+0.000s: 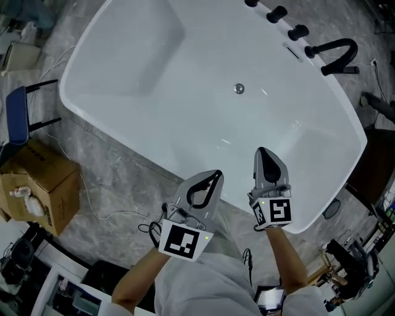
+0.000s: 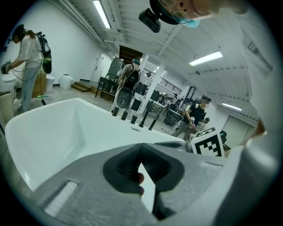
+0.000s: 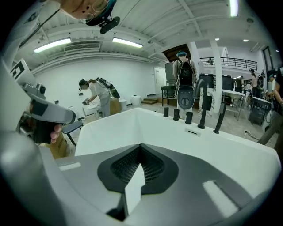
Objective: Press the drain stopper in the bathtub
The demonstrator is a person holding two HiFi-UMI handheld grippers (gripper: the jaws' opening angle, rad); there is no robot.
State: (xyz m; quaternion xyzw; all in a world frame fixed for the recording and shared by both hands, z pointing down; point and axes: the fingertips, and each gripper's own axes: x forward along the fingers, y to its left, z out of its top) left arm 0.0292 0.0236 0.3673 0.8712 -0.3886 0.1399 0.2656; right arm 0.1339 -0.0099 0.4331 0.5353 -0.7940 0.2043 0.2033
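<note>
A white bathtub [image 1: 123,68] fills the head view, and its small round metal drain stopper [image 1: 239,89] sits in the middle of the tub floor. Both grippers hover at the tub's near rim, well short of the stopper. My left gripper [image 1: 215,175] is shut with nothing in it, its tips just over the rim. My right gripper [image 1: 261,151] is also shut and empty, reaching a little further over the tub's inner slope. In the left gripper view the jaws [image 2: 141,148] meet over the tub [image 2: 53,132]. In the right gripper view the shut jaws [image 3: 141,148] point across the tub [image 3: 132,128].
A black faucet [image 1: 336,55] and black knobs [image 1: 276,13] line the tub's far rim. A cardboard box [image 1: 40,185] and a blue chair [image 1: 17,114] stand on the grey floor at left, with cables [image 1: 105,216] near my feet. People stand in the background [image 3: 99,95].
</note>
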